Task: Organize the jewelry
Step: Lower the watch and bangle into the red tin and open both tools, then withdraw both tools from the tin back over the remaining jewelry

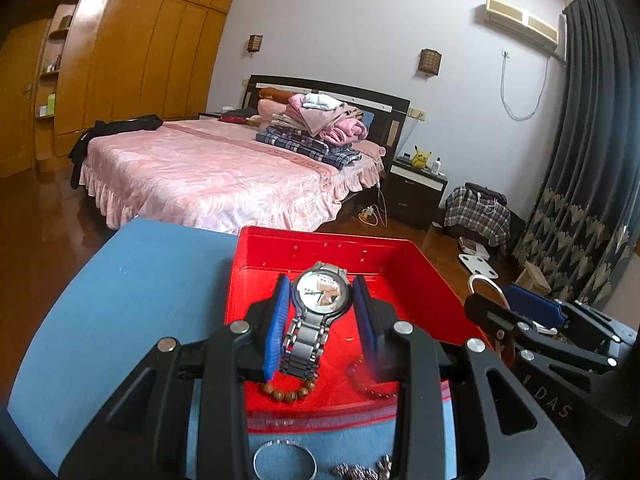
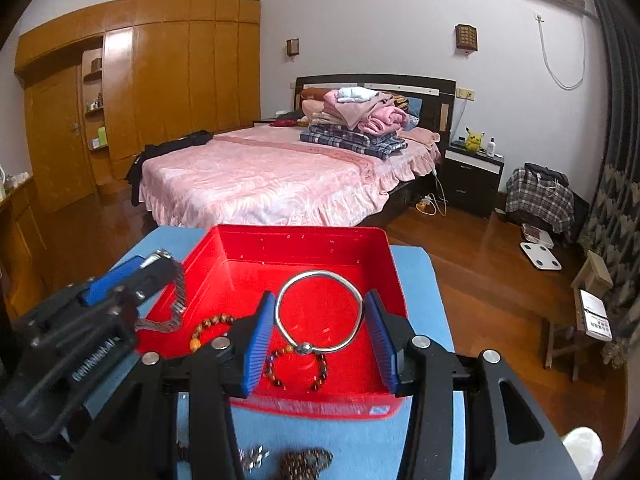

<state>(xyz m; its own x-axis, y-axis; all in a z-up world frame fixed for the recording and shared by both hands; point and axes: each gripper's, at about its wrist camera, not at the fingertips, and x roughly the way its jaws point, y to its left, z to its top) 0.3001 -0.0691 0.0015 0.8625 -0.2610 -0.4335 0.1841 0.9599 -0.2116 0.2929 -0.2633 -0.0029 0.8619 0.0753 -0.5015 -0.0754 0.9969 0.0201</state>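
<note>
A red tray [image 1: 264, 248] [image 2: 384, 264] sits on a blue table [image 1: 132, 292]. My left gripper [image 1: 322, 284] is shut on a silver wristwatch [image 1: 320, 292] and holds it over the tray; its metal band [image 2: 178, 300] hangs down in the right wrist view. My right gripper [image 2: 320, 308] is shut on a silver bangle [image 2: 320, 312], held over the tray. Two bead bracelets [image 2: 296, 368] [image 2: 210, 328] lie in the tray. One bead bracelet [image 1: 288, 394] shows under the watch band.
A silver ring bangle [image 1: 284, 460] and a metal chain piece [image 1: 360, 470] lie on the table before the tray; more jewelry [image 2: 304, 460] shows in the right wrist view. Beyond the table are a pink bed [image 1: 224, 176], wardrobe [image 1: 132, 60] and wooden floor.
</note>
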